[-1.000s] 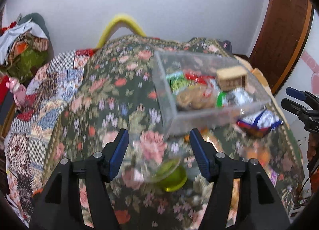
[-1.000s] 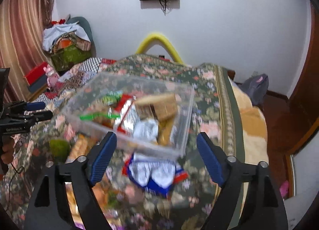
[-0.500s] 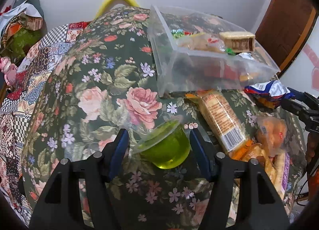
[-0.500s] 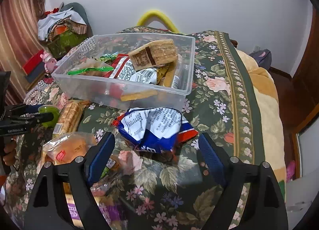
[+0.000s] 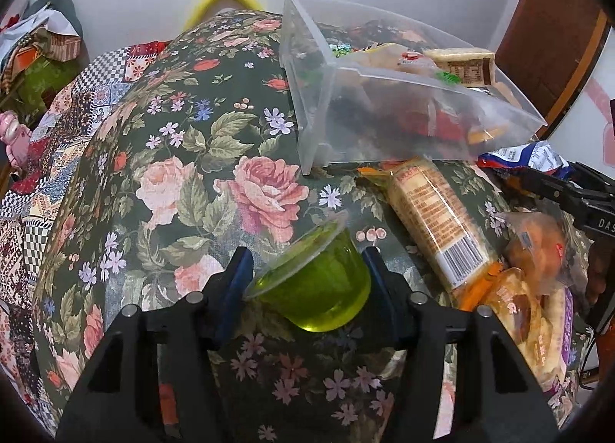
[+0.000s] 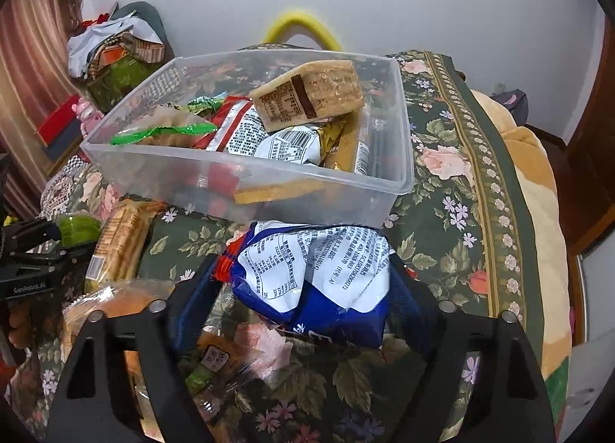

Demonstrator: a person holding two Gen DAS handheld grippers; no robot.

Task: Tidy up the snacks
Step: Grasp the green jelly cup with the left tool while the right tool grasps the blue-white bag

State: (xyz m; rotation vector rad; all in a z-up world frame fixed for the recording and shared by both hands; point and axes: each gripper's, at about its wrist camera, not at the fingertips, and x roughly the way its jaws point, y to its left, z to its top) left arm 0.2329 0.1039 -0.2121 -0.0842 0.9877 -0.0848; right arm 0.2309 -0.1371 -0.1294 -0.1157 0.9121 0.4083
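A clear plastic bin (image 6: 246, 177) (image 5: 319, 108) holding several snack packs stands on the floral bedspread. My left gripper (image 5: 305, 270) has its fingers around a green jelly cup (image 5: 315, 289) lying tilted on the spread; the pads touch or nearly touch its sides. My right gripper (image 6: 307, 277) has its fingers around a blue-and-white snack bag (image 6: 315, 281) just in front of the bin. The jelly cup also shows in the right wrist view (image 6: 77, 227).
A long biscuit pack (image 5: 434, 220) (image 6: 119, 239), a bun in clear wrap (image 5: 538, 250) and other packs (image 6: 207, 362) lie in front of the bin. The bed edge drops off at the right (image 6: 538, 212). A clothes pile (image 6: 115, 43) sits at the far left.
Both grippers have come down and forward. The left fingers have narrowed around the jelly cup; the right fingers have closed in around the blue-and-white bag.
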